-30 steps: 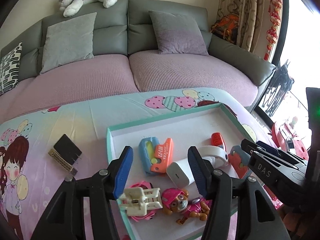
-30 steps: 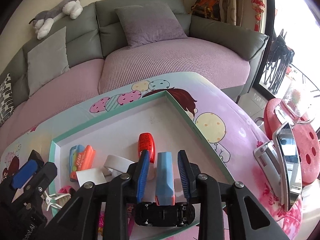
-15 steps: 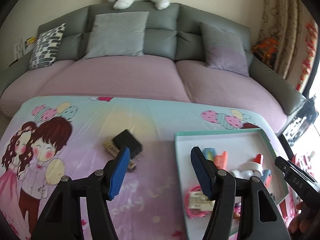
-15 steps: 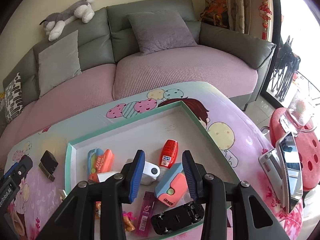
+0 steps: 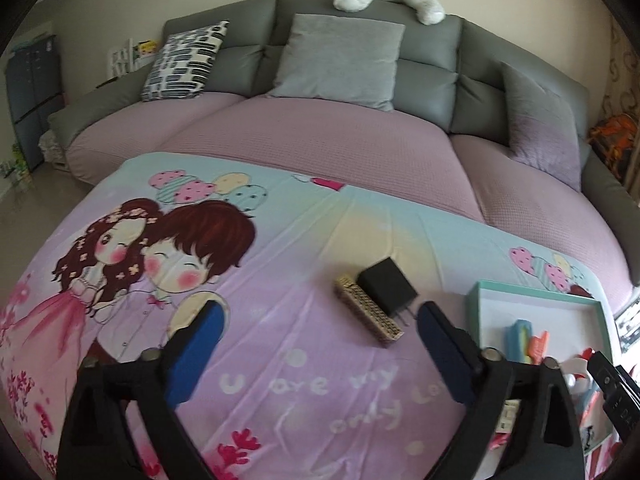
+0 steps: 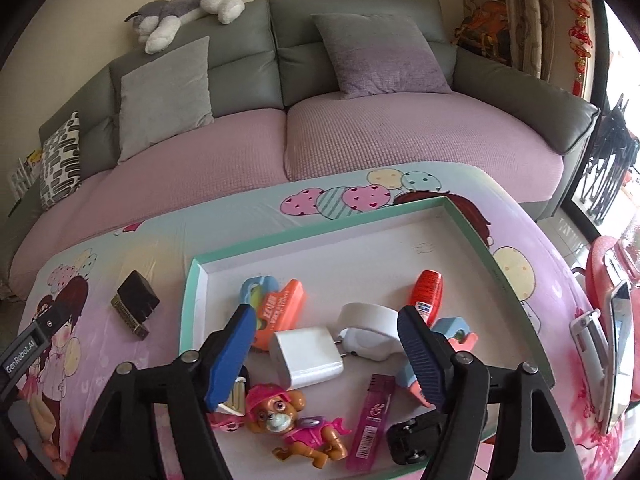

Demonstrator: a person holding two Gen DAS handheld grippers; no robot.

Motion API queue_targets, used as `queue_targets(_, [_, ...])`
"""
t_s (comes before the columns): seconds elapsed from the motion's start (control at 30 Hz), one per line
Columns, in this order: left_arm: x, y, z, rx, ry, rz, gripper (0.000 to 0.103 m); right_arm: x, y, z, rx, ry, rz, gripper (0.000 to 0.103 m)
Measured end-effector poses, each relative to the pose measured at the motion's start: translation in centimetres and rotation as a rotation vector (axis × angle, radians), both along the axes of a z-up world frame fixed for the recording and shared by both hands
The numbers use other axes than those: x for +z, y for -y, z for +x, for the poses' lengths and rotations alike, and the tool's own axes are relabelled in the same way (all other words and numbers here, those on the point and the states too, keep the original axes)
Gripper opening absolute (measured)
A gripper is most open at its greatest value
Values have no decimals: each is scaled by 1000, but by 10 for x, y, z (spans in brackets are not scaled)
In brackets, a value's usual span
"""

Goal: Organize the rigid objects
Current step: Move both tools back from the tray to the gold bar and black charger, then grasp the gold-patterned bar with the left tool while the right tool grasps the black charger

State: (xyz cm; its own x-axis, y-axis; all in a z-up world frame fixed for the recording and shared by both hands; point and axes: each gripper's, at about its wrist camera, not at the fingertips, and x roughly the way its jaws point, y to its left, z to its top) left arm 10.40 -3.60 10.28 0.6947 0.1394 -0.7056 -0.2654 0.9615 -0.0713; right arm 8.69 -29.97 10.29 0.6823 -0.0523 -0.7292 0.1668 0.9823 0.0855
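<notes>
So the black charger [image 5: 386,286] and the little gold-patterned bar [image 5: 368,316] touching its side are both still out on the cartoon-print surface [image 5: 280,360], not in the tray. They sit just ahead of the left gripper [image 5: 320,344], a bit toward its right-hand jaw, and nothing is between those jaws, which are spread wide and opening.

The white tray with the teal rim [image 6: 472,236] is off past the left gripper's right jaw. The right gripper [image 6: 326,344] hangs over it, jaws opening too, not pressing on anything. Straight between them lies a white plug cube [image 6: 308,356] with its prongs pointing at a white rounded gadget [image 6: 366,330]. Further ahead are a blue-and-yellow case [image 6: 256,288], an orange case [image 6: 280,310] with writing I can't read, and a red tube [image 6: 428,290]. Behind the right-hand jaw there's a blue-and-coral piece [image 6: 452,330]. Closer in than the jaws: a pink pup figure [image 6: 288,420], a magenta lead box [image 6: 372,420], a black toy car [image 6: 412,438].

Readable text: "GenRobot.AI" on the left gripper's body in the right view, and "u are my only Lo…" printed on the surface cloth.

Beyond it all, a grey sofa [image 6: 360,32] with pink seat covers and cushions, and a plush husky [image 6: 188,4] on top.
</notes>
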Motion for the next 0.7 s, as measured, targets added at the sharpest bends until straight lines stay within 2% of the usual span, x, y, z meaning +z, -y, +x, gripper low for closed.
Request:
queue_targets(0.03, [0,-5,-1,17,6,-2,102,0,-4,0,9,4,-4,90])
queue_targets(0.1, [0,-15,-3,43,8,-15,102,0,-13,1,28,13,-7,96])
queue_targets(0.2, [-3,-24,-4,69,3,-23,102,0,-22,3,47,20,2,96])
queue_targets(0.3, [-4,-32,-4,85,-6,-17,102,-1,-31,4,67,26,11,103])
queue_targets(0.57, [-2,-53,-7,127,2,-24,102,-4,-62,7,141,31,15,103])
queue_targets(0.7, [-3,-56,-1,122,0,-63,102,-7,-79,10,170,22,22,103])
